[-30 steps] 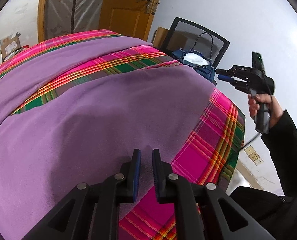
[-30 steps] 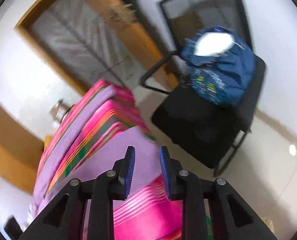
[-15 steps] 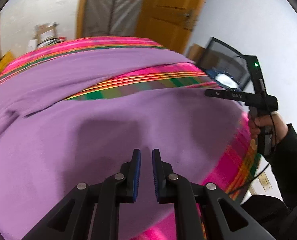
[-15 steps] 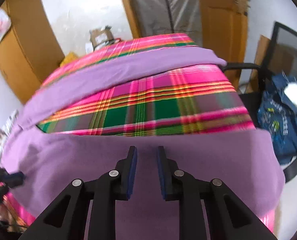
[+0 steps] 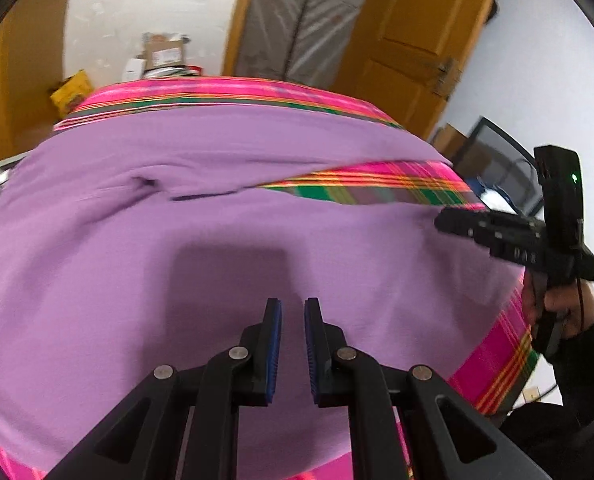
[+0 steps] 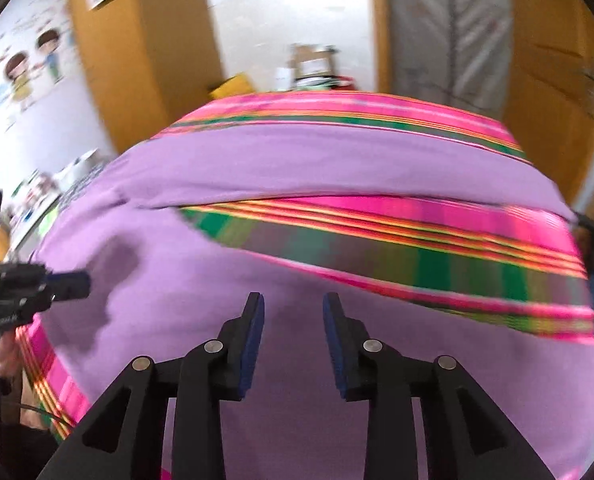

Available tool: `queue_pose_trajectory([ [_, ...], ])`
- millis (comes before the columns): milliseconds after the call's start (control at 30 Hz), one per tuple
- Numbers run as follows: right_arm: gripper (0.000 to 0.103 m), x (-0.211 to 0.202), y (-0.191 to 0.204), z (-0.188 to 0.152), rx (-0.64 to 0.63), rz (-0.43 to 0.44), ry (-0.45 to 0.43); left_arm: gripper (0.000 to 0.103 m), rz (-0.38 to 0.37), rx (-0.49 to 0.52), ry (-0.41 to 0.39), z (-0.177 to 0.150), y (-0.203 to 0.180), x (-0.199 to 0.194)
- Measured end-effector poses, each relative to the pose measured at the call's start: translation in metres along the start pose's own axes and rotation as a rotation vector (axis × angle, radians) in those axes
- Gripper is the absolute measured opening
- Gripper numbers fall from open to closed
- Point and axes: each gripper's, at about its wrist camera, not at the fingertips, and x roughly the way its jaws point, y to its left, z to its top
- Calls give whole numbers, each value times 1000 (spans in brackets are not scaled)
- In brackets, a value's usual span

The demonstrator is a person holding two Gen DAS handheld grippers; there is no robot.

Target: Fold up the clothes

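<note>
Item: purple garment point(image 5: 225, 248), spread flat over a plaid cloth point(image 6: 437, 248) on the desk, two long sections separated by a strip of plaid. Left tool point(image 5: 292, 344): fingers narrowly parted, empty, poised above the near section. Right tool point(image 6: 293, 336): fingers spread wider, empty, likely positioned to take hold for a fold.
</note>
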Motion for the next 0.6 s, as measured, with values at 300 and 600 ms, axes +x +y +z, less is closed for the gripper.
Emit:
queue_pose_trajectory([
  [300, 18, 45, 62, 29, -92, 85, 51, 11, 82, -108, -36, -12, 49, -23],
  [600, 10, 56, 50, 31, -38, 4, 75, 11, 214, -215, -86, -32, 107, -62],
])
